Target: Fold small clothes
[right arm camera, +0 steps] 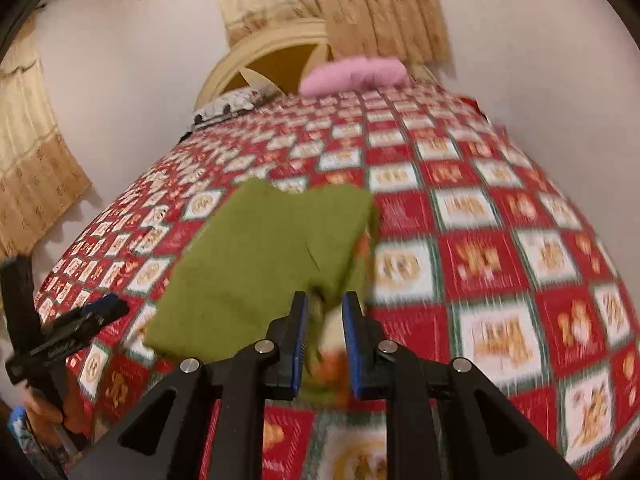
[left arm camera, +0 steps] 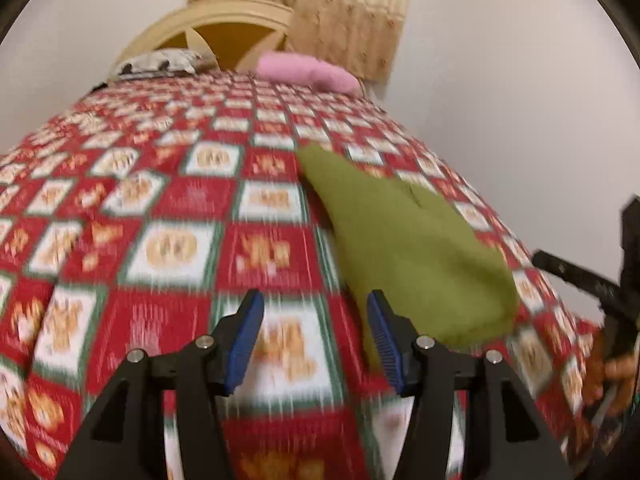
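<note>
Olive-green knit cloth (right arm camera: pixel 256 264), a small garment already doubled over into a rough rectangle, lies on the bed's red-and-white checked bedspread (right arm camera: pixel 500 264), well short of the pink pillow (right arm camera: pixel 352 74) at the headboard end. Both views are smeared by motion, so fine creases are hard to read, though one short slit or seam shows near the garment's right edge.

The right hand-held gripper (right arm camera: pixel 324 332) sits at the garment's near right corner. Its blue pads stand a narrow gap apart, and something greenish shows between them, but the blur makes it impossible to say whether the pads press on the fabric or have let it go. The left hand-held gripper (left arm camera: pixel 316 336) is released: its pads stand clearly apart with only bedspread between them, just beside the garment's near left edge and not touching it.

My reading is that a fold has just been laid and the step in hand is the hand-off between folds, with the left side free and the right side at or just past letting go.

Next, the garment probably needs one more fold or a smoothing pass. That calls for both tools to take the near edge at two corners, pinching only the top layers meant to travel, then carrying them evenly toward the pillow so the stack does not skew or drag across the bedspread.
</note>
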A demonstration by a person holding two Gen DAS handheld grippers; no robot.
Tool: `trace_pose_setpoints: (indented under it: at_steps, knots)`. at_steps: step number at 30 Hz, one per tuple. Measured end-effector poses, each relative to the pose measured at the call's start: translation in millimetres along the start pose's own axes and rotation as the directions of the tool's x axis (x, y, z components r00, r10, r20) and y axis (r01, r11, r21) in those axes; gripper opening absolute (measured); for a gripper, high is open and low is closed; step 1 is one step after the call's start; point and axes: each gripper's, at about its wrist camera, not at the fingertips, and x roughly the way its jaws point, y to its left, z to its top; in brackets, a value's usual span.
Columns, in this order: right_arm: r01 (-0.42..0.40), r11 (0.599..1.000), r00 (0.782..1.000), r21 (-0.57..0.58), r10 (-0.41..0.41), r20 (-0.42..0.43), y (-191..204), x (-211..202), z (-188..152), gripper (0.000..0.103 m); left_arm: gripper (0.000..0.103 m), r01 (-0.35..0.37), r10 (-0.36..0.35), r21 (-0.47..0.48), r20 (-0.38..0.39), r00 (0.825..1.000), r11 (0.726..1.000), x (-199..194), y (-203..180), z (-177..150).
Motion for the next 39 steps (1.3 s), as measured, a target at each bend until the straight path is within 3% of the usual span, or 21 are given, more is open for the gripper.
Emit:
trace_pose_setpoints:
  at_steps: [4,6,8,10,13,16,19,23,28,32,36,37,38,39]
  knots:
    - [-0.001,0.998,1.000,-0.064,0.001,0.002,22.5,29.5,14.7,0.018,0.057,-0.018,0.017,0.014,0.045,0.999,1.000,28.2,-19.9,31.5]
    - [0.014,0.995,0.999,-0.095,-0.018,-0.041,29.1,56.0,14.1,0.018,0.057,-0.045,0.043,0.034,0.045,0.998,0.998,48.3,-34.0,39.5]
    - [0.062,0.992,0.991,-0.106,-0.074,-0.115,23.9,86.7,2.7,0.013,0.057,-0.070,0.068,0.058,0.029,0.997,0.996,70.0,-44.3,39.3]
    - [0.075,0.992,0.990,-0.101,-0.086,-0.108,15.9,98.4,-5.8,0.010,0.061,-0.083,0.084,0.062,-0.020,0.996,0.995,89.6,-44.8,32.1]
    - [0.041,0.998,0.994,-0.043,-0.045,-0.095,7.0,97.4,-4.8,0.010,0.079,-0.102,0.102,0.015,-0.011,0.995,0.995,95.0,-34.3,18.9]
    - [0.033,0.998,0.996,-0.053,-0.037,-0.076,6.9,98.1,-8.3,0.010,0.089,-0.092,0.090,-0.040,-0.034,0.995,0.995,98.2,-22.9,20.1]
    - [0.037,0.997,0.998,-0.061,-0.040,-0.056,9.4,96.4,-11.8,0.010,0.090,-0.111,0.110,-0.032,-0.022,0.994,0.993,97.6,-25.6,16.5]
    - [0.067,0.993,0.997,-0.093,-0.072,-0.043,16.0,96.0,-13.9,0.011,0.091,-0.193,0.192,0.035,0.016,0.981,0.981,94.8,-42.3,14.6]
    - [0.072,0.992,0.996,-0.102,-0.076,-0.035,17.2,94.0,-14.9,0.013,0.098,-0.222,0.222,0.027,0.011,0.975,0.975,96.5,-37.7,16.8]
    - [0.092,0.989,0.995,-0.117,-0.095,-0.024,20.6,91.9,-15.8,0.013,0.099,-0.252,0.252,0.044,0.019,0.968,0.967,96.6,-41.2,17.4]
    - [0.126,0.986,0.991,-0.109,-0.121,0.052,22.9,74.7,-16.5,0.014,0.099,-0.273,0.272,0.058,0.019,0.962,0.960,92.7,-44.2,16.9]
    - [0.146,0.986,0.985,-0.078,-0.138,0.099,18.4,63.8,-16.8,0.026,0.099,-0.268,0.267,0.053,0.013,0.963,0.962,90.1,-42.7,16.5]
    - [0.160,0.986,0.979,-0.037,-0.154,0.132,12.0,55.0,-17.4,0.049,0.099,-0.262,0.262,0.044,0.008,0.965,0.964,87.3,-41.0,15.6]
    - [0.161,0.987,0.975,0.005,-0.160,0.154,5.2,48.8,-18.1,0.059,0.099,-0.255,0.255,0.035,0.005,0.967,0.966,84.6,-39.8,14.4]
